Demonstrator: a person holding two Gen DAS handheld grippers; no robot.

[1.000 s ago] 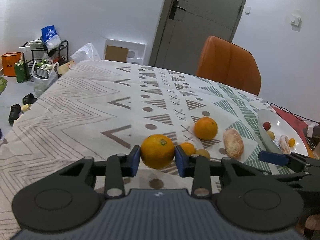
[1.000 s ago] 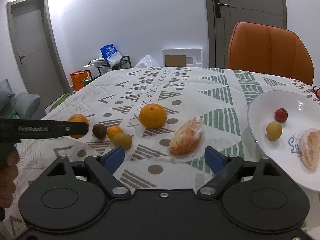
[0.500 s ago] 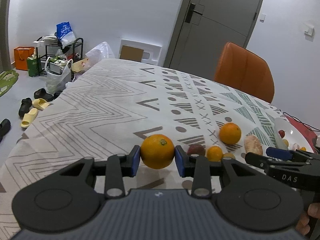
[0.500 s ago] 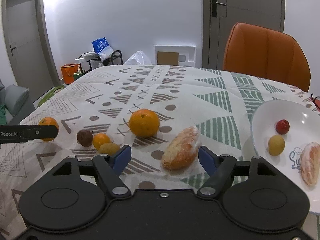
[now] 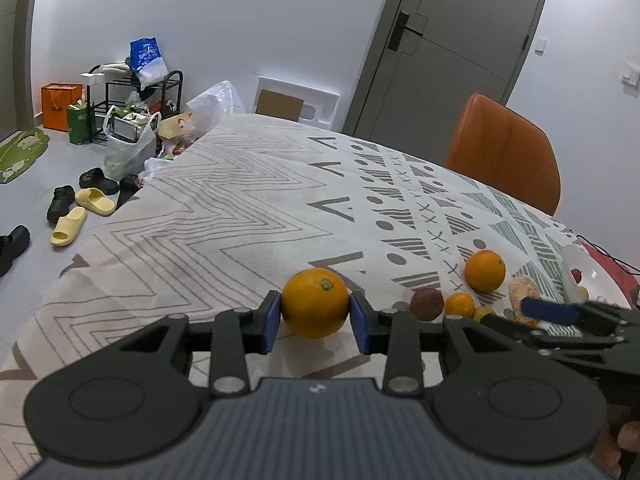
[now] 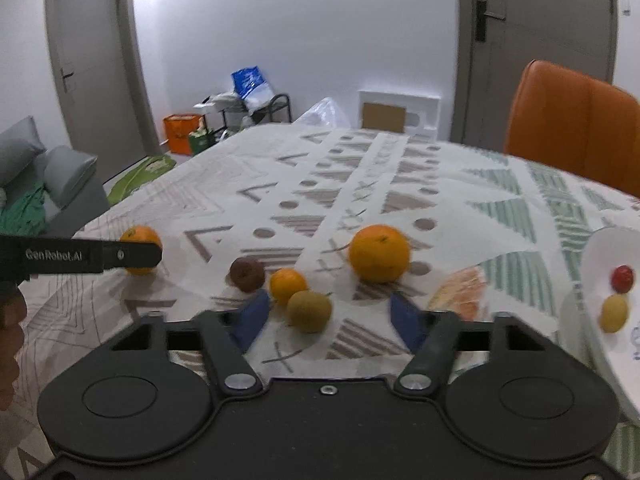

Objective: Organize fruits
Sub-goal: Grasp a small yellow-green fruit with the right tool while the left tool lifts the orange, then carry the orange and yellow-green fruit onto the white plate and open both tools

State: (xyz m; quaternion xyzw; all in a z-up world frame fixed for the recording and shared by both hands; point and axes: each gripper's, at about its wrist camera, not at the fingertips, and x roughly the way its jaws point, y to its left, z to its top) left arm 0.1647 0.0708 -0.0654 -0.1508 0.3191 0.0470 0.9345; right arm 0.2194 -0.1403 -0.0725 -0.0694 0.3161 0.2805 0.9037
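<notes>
The left gripper point(image 5: 315, 322) pinches an orange point(image 5: 315, 303), seemingly just above the table point(image 5: 224, 216); round skin could slip and roll. The right gripper point(image 6: 326, 320) gapes empty near the kiwi point(image 6: 309, 311).

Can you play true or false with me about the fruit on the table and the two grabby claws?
1. The left gripper is squeezing an orange. True.
2. The right gripper is holding the small greenish fruit. False: its jaws are wide open and the fruit just sits on the tablecloth between them.
3. The white plate has a little red fruit and a little yellow fruit on it. True.
4. The chair behind the table is blue. False: it is orange.
5. The big loose orange is on the plate. False: it lies on the tablecloth.
</notes>
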